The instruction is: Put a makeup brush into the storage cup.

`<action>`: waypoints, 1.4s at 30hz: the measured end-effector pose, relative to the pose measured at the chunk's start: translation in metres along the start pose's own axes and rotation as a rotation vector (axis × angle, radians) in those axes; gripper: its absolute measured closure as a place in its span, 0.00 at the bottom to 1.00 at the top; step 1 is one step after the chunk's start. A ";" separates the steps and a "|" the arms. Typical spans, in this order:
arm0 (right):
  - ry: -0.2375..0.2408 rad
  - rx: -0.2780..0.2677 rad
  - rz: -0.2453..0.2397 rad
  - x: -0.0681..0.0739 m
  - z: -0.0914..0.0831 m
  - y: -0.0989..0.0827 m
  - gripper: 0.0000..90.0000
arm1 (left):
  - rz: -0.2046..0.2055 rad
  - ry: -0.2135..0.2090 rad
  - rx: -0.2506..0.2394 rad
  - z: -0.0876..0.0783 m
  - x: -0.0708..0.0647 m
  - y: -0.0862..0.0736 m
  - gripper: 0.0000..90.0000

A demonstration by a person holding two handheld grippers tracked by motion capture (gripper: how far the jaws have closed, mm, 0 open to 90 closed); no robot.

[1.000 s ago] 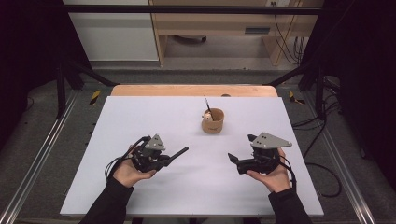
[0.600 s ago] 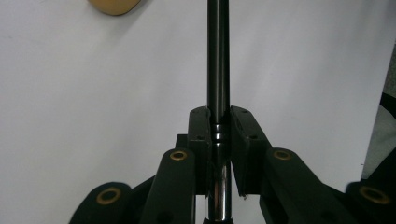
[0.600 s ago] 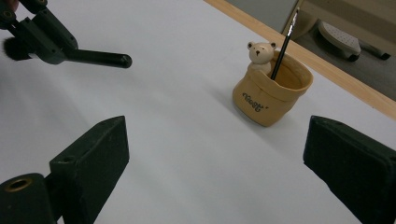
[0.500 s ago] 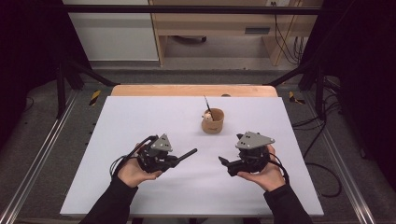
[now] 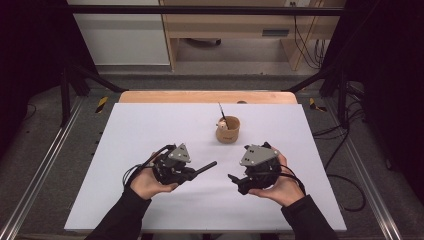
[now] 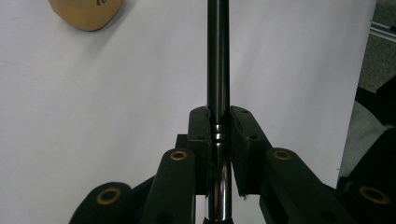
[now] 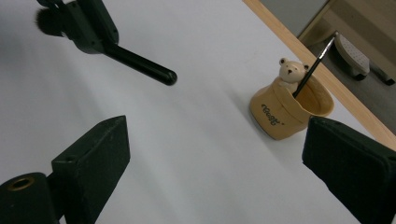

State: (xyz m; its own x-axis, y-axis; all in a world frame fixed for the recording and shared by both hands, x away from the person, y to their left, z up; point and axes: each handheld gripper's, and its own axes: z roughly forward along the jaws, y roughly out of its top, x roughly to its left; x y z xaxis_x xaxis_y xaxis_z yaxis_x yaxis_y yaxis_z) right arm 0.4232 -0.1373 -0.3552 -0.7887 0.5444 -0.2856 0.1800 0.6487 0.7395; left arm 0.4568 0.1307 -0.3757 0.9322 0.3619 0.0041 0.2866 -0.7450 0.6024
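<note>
High view above the near edge looking forward-down, claw views close, all sharing the cup (image 5: 228, 131)

Both hands have drawn in toward the middle of the table. The left gripper (image 5: 202, 170), with the black rod (image 5: 206, 167) it clamps, has shifted right and a little away from the person. The right gripper (image 5: 235, 178) has moved left, so the two now sit closer together.
</note>
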 end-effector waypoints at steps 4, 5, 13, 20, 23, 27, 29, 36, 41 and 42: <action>0.036 0.022 -0.033 0.005 0.002 0.004 0.09 | 0.019 -0.007 0.015 0.004 -0.002 0.003 0.87; 0.041 0.022 -0.044 0.006 0.003 0.004 0.09 | 0.024 -0.007 0.016 0.005 -0.003 0.004 0.87; 0.085 0.033 -0.091 0.013 0.007 0.008 0.10 | 0.044 -0.032 0.023 0.008 -0.006 0.009 0.87; 0.123 0.061 -0.155 0.022 0.015 0.013 0.12 | 0.047 -0.049 0.025 0.011 -0.008 0.012 0.87; 0.144 0.076 -0.191 0.024 0.018 0.014 0.13 | 0.052 -0.069 0.030 0.011 -0.007 0.013 0.87; 0.158 0.100 -0.214 0.028 0.021 0.014 0.15 | 0.060 -0.084 0.030 0.012 -0.007 0.014 0.87; 0.158 0.102 -0.227 0.030 0.023 0.015 0.17 | 0.062 -0.089 0.024 0.011 -0.008 0.015 0.87; 0.167 0.124 -0.278 0.034 0.026 0.017 0.20 | 0.077 -0.109 0.026 0.011 -0.010 0.018 0.87; 0.173 0.128 -0.311 0.037 0.028 0.018 0.24 | 0.092 -0.119 0.034 0.012 -0.012 0.020 0.87; 0.174 0.132 -0.325 0.037 0.029 0.018 0.24 | 0.094 -0.120 0.037 0.011 -0.012 0.020 0.87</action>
State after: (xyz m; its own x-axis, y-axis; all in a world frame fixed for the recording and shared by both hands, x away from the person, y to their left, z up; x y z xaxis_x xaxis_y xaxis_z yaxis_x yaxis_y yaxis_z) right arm 0.4143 -0.0899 -0.3703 -0.9027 0.2082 -0.3766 -0.0308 0.8417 0.5390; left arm 0.4535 0.1051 -0.3729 0.9743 0.2219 -0.0377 0.2028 -0.7930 0.5744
